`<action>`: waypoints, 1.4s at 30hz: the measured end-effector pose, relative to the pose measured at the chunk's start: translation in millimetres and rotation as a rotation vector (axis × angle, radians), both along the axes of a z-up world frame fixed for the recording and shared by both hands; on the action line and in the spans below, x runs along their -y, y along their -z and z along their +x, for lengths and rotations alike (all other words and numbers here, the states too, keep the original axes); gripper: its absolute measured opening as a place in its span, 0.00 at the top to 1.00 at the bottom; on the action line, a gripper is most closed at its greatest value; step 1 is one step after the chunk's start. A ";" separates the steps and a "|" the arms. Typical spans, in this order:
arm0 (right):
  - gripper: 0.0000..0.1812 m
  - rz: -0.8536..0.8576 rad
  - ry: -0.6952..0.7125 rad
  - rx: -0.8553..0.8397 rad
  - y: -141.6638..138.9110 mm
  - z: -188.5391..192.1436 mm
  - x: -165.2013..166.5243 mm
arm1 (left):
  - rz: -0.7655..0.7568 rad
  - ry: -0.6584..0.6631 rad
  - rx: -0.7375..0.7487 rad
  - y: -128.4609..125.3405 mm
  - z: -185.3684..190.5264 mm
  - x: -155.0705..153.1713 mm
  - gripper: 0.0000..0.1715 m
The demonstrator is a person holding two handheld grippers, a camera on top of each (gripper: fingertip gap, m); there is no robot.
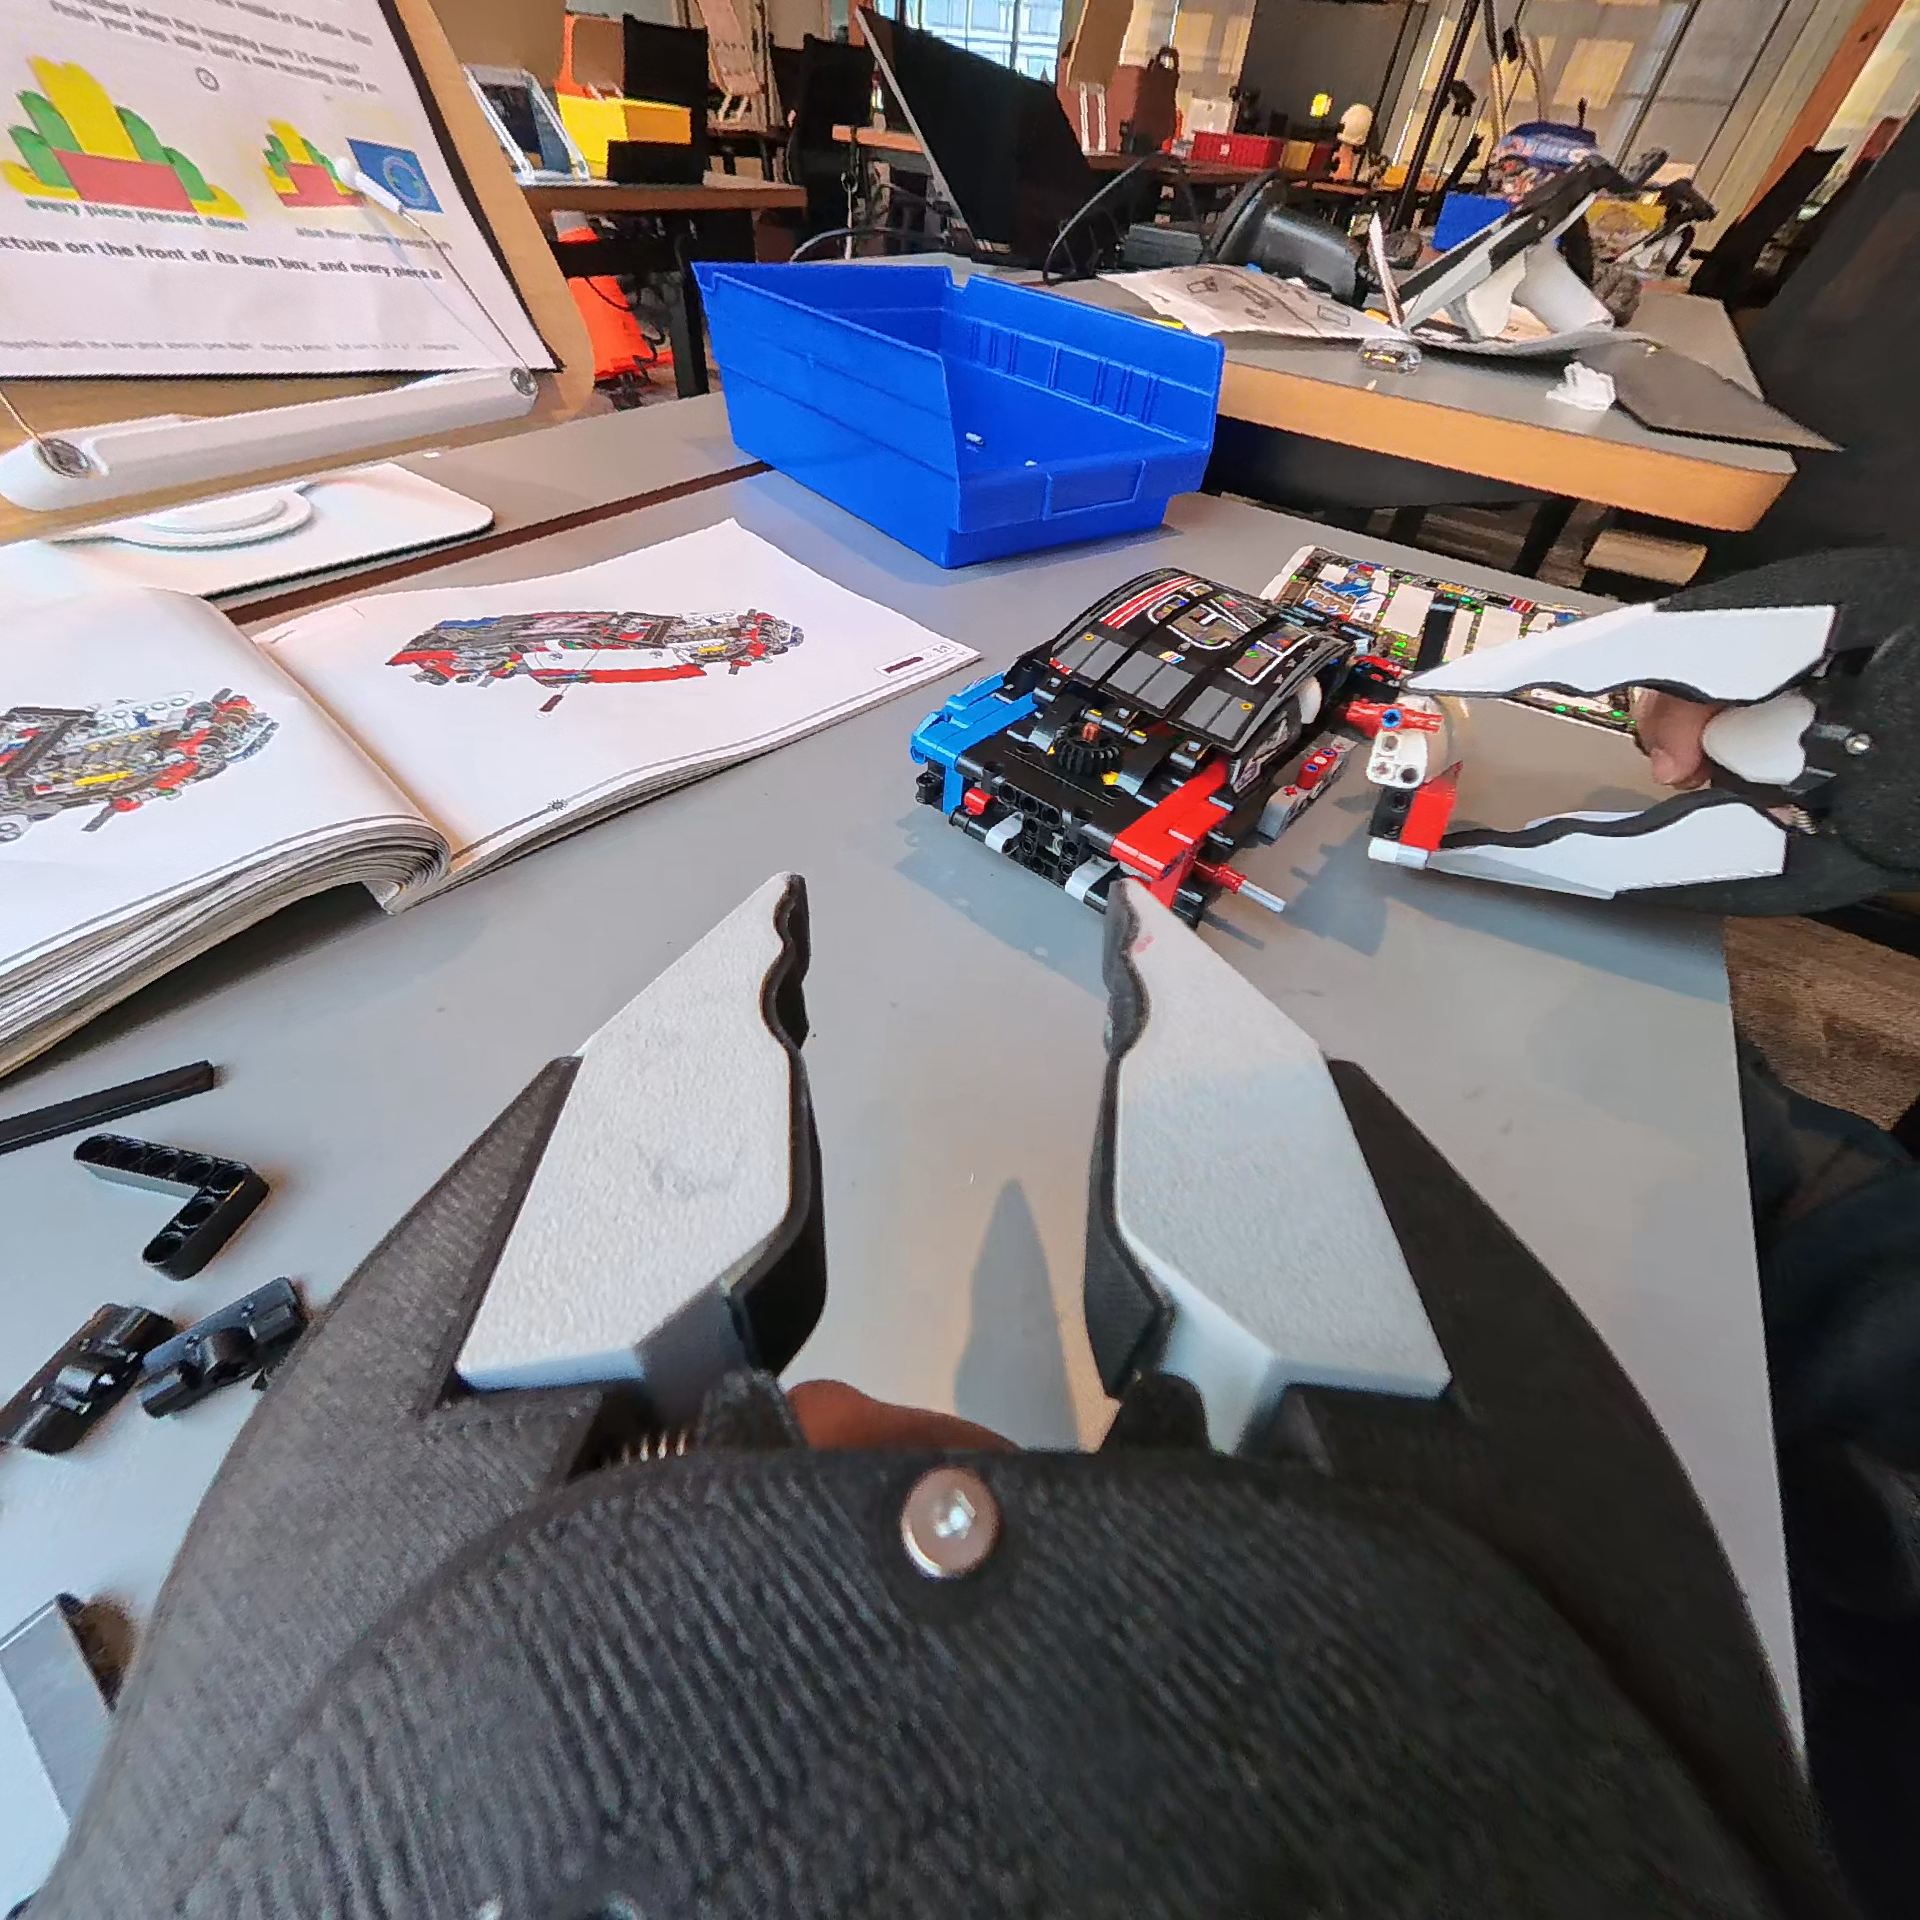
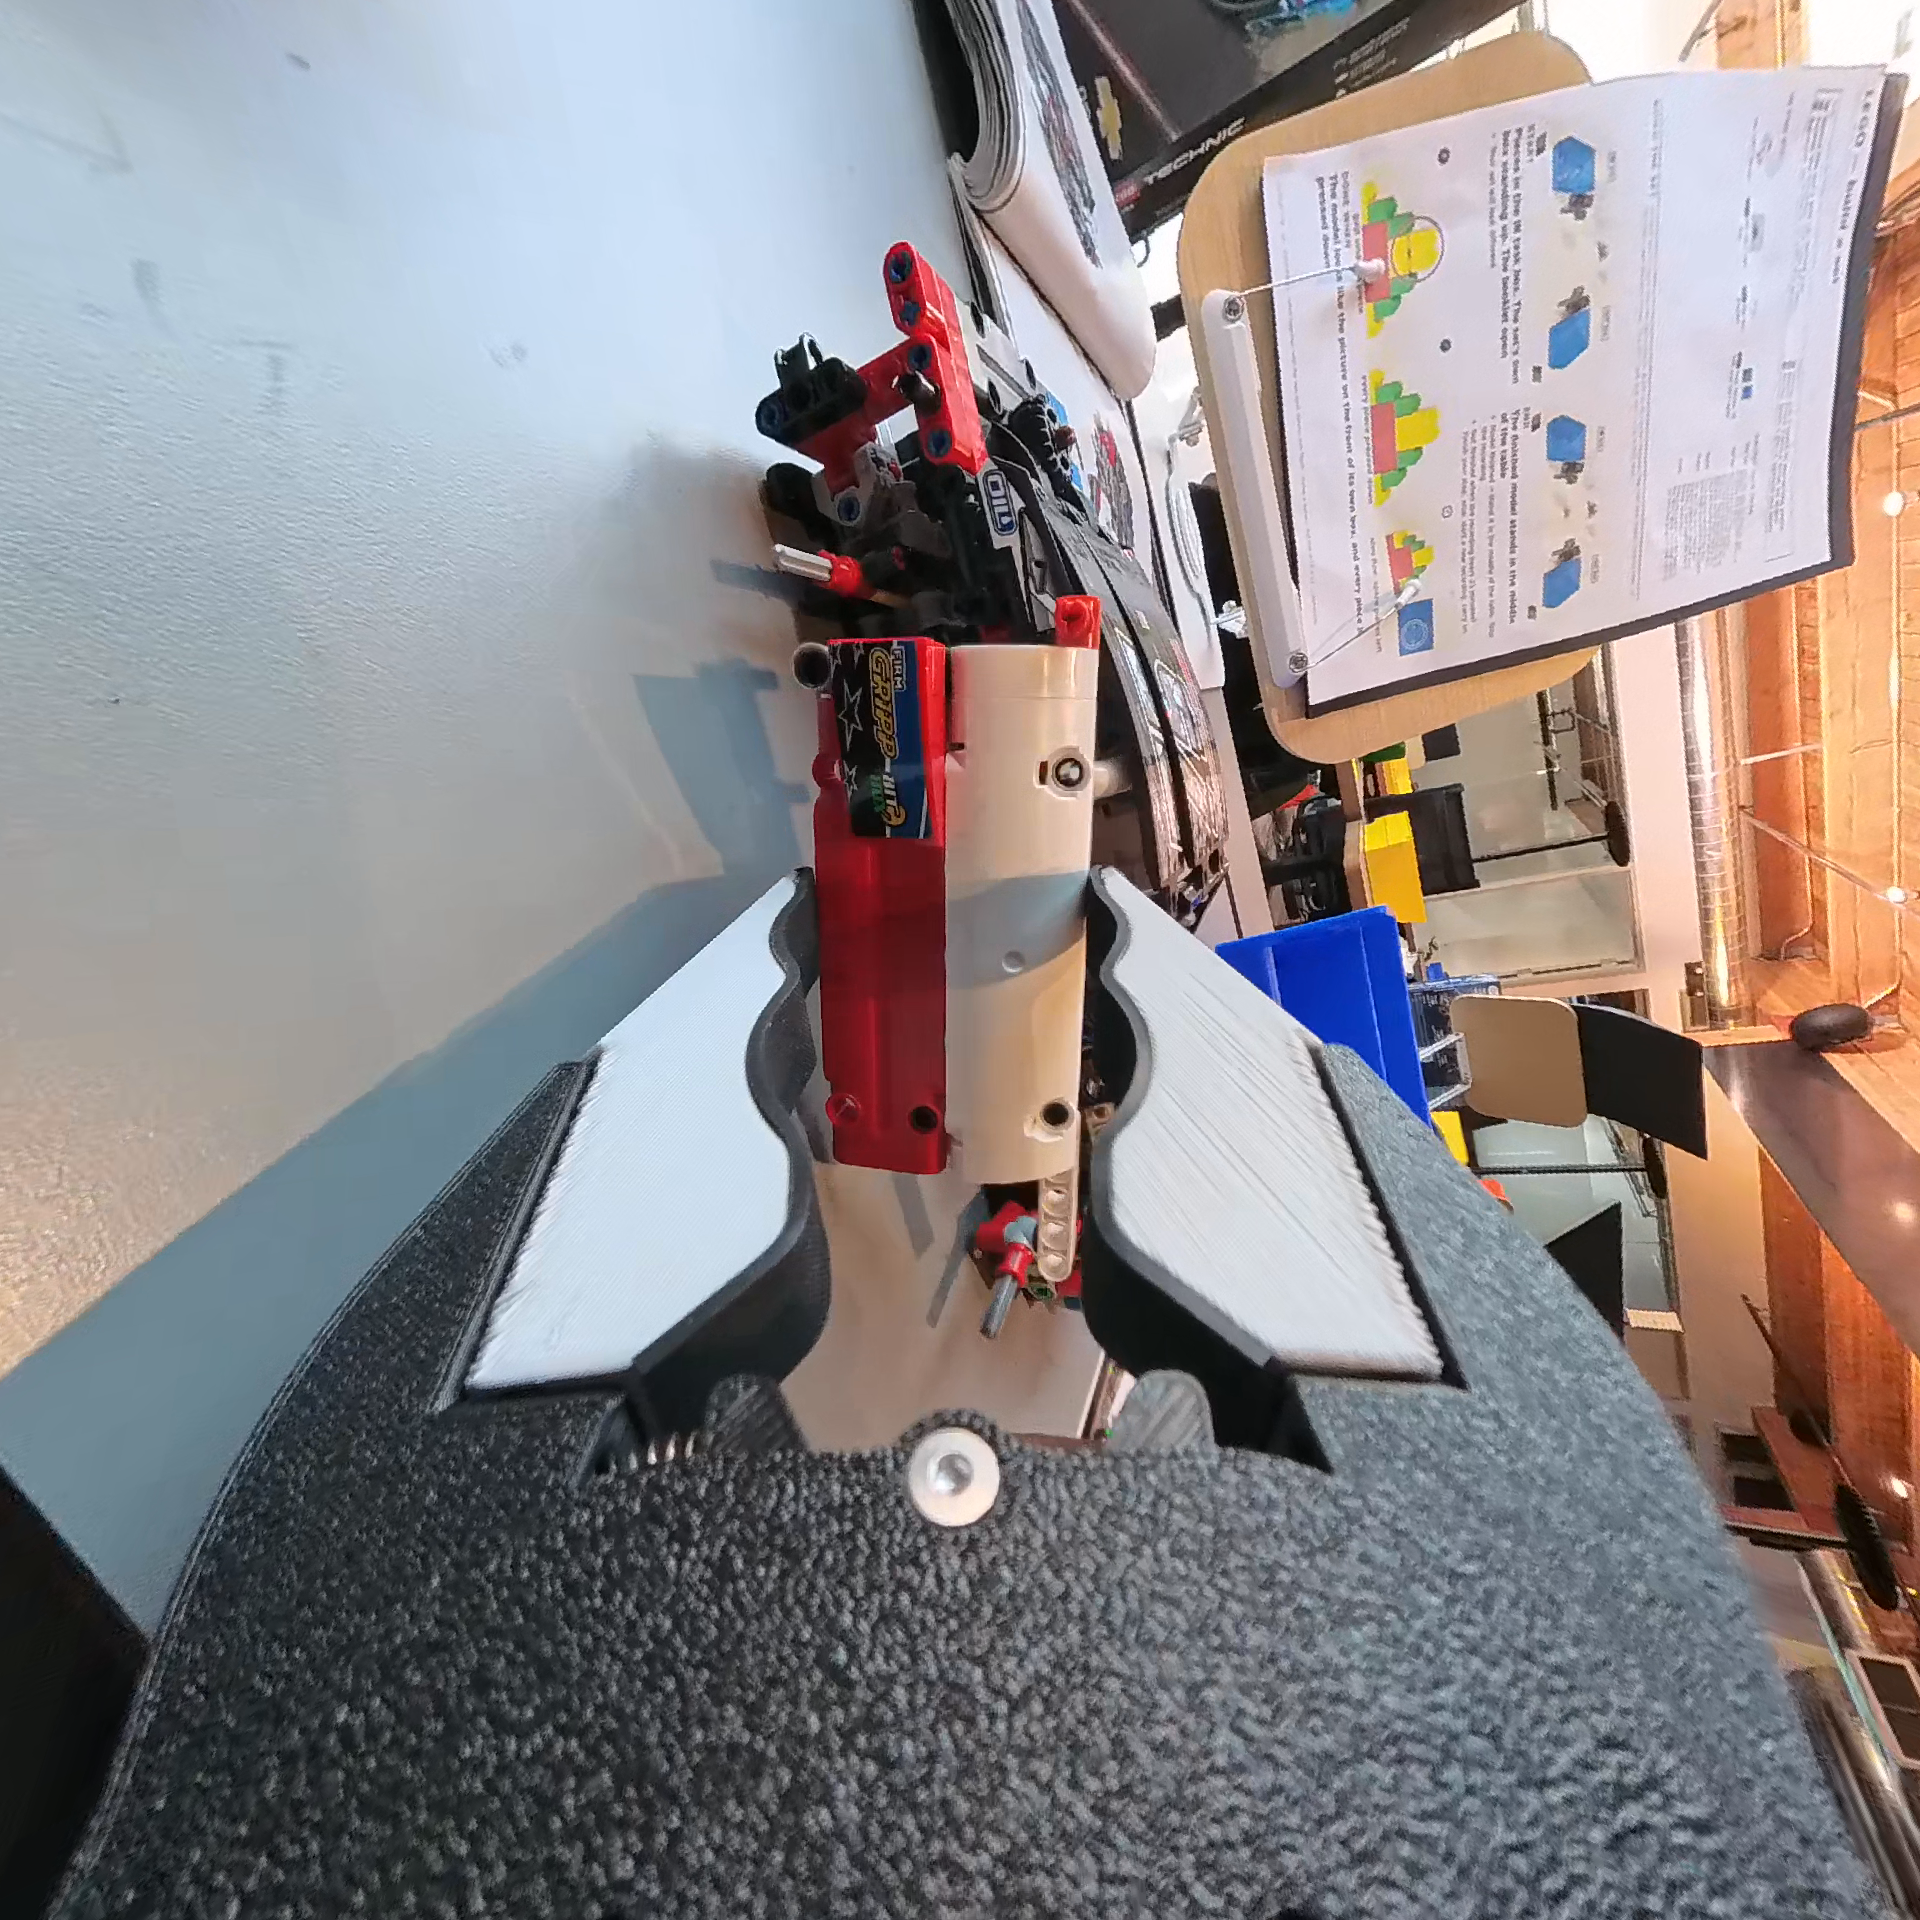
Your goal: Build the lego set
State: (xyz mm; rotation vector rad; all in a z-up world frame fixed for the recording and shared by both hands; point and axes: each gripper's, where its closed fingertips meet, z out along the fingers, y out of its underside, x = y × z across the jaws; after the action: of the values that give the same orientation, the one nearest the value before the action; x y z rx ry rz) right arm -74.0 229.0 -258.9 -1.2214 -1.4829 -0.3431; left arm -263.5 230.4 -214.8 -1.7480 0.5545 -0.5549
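Counter: grey counter (image 1: 1455,1091) in a workshop, bearing a blue bin (image 1: 956,405), an open instruction booklet (image 1: 436,727) and loose black pieces (image 1: 177,1195).
Car model: car model (image 1: 1143,727) lies mid-counter, just beyond the left tool's tips.
Left tool: left tool (image 1: 951,914) spread apart, empty.
Right tool: right tool (image 2: 945,904) clamps a red-and-white panel section (image 2: 956,883) beside the car.

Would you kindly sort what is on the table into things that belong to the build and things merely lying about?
Belong to the build:
car model
red and white panel piece, gripped by the right gripper
open instruction book
loose black pieces
sticker sheet

Lying about:
blue bin
stand with printed sheet
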 end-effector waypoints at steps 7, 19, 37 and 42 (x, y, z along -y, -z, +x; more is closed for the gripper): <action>0.73 -0.002 -0.021 0.030 -0.2 1.7 5.2 | 0.040 0.072 -0.041 -0.7 12.5 4.8 0.67; 0.73 0.011 0.015 0.203 9.2 3.9 -8.9 | -0.070 0.167 -0.175 -1.8 84.2 2.5 0.57; 0.72 0.062 -0.004 0.238 10.1 -2.6 -10.9 | -0.090 0.034 -0.415 33.4 125.9 -28.5 0.51; 0.72 0.064 -0.007 0.244 10.3 -4.6 -12.5 | -0.072 0.000 -0.413 33.7 124.8 -33.1 0.54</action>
State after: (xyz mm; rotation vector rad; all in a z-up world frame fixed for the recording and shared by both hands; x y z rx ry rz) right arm -78.6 241.5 -269.2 -1.1537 -1.6705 -0.5469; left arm -138.7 263.5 -248.6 -1.9435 0.8299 -0.2123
